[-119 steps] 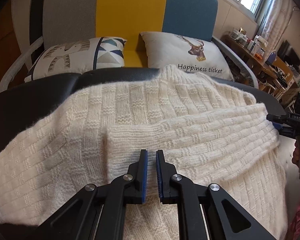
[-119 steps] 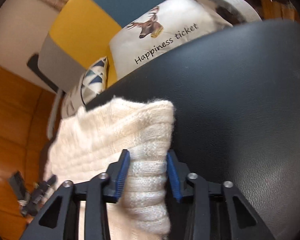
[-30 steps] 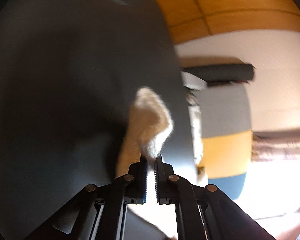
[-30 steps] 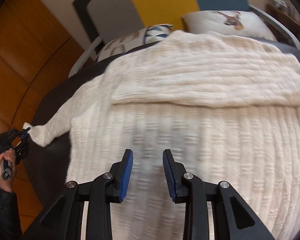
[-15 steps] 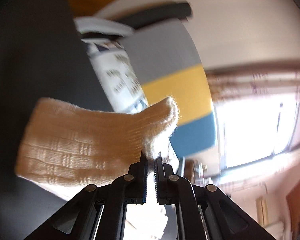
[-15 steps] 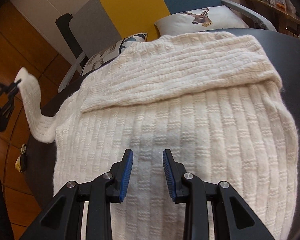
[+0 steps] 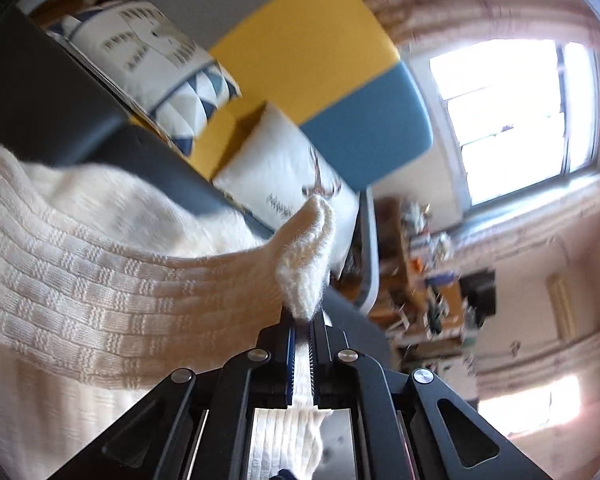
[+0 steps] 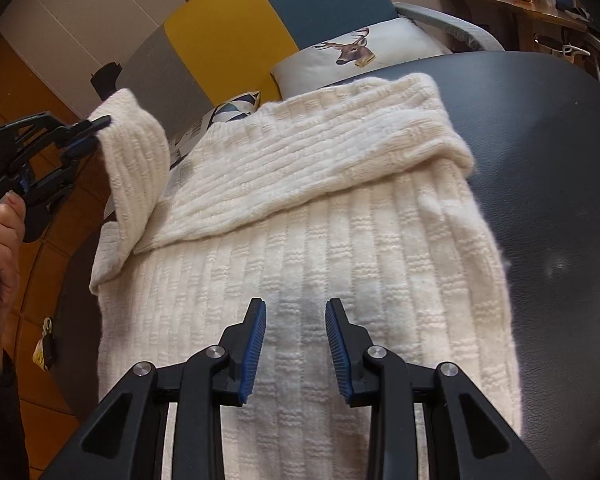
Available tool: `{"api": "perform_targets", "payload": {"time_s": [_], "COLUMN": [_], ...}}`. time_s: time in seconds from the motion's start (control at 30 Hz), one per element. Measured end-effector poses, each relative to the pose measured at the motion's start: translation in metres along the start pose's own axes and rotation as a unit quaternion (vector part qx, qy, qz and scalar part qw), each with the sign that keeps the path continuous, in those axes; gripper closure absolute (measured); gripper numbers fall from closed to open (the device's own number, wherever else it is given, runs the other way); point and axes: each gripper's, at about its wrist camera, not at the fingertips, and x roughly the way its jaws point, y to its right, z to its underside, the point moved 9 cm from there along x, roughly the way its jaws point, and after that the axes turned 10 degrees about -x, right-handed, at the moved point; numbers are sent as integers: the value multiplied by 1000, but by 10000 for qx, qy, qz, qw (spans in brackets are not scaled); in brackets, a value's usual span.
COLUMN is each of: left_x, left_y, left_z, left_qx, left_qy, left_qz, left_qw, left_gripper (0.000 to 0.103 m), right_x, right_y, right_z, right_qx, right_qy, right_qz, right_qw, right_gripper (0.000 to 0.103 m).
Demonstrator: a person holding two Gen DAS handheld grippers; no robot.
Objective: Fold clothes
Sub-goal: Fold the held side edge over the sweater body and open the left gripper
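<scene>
The left gripper (image 7: 300, 354), clamped on the sleeve cuff (image 7: 306, 256), has lifted it toward 10 o'clock of the sweater (image 8: 320, 260), probably folding inward; right gripper (image 8: 296, 344) hovers wide open.

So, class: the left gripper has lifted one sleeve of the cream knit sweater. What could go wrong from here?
1. The left gripper pinches only the cuff tip of the lifted sleeve; it may slip free.
2. The open right gripper pins nothing, so pulling could drag the cream knit sweater and disturb the folded sleeve.
</scene>
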Motion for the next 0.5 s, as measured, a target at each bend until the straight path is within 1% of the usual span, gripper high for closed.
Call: {"api": "perform_targets", "payload": {"time_s": [0.13,0.23,0.33,0.4,0.5], "left_x": [30,50,74,82,90], "left_y": [5,-1,-16,-24,-33], "left_z": [27,43,49,56,64], "left_qx": [316,506,544,593,679], "left_qy": [-244,-408,-585,-726,-914], "left_qz": [-290,-559,-782,-911,-1044], "left_qw": [9988,9963,9937,9914,9880], "left_gripper": [97,97,97,97,96], "right_x": [0,1,3,6,10], "right_y": [5,7,6,4,-3], "right_z": [0,-2,-7,-11,-22], "right_qx": [-26,-41,-29,-34,-58], "right_qy": [-29,-41,-44,-53,-22], "right_qz": [22,24,7,-36,-209], "right_qw": [10000,10000,10000,10000,9998], "right_gripper": [72,72,72,72,72]}}
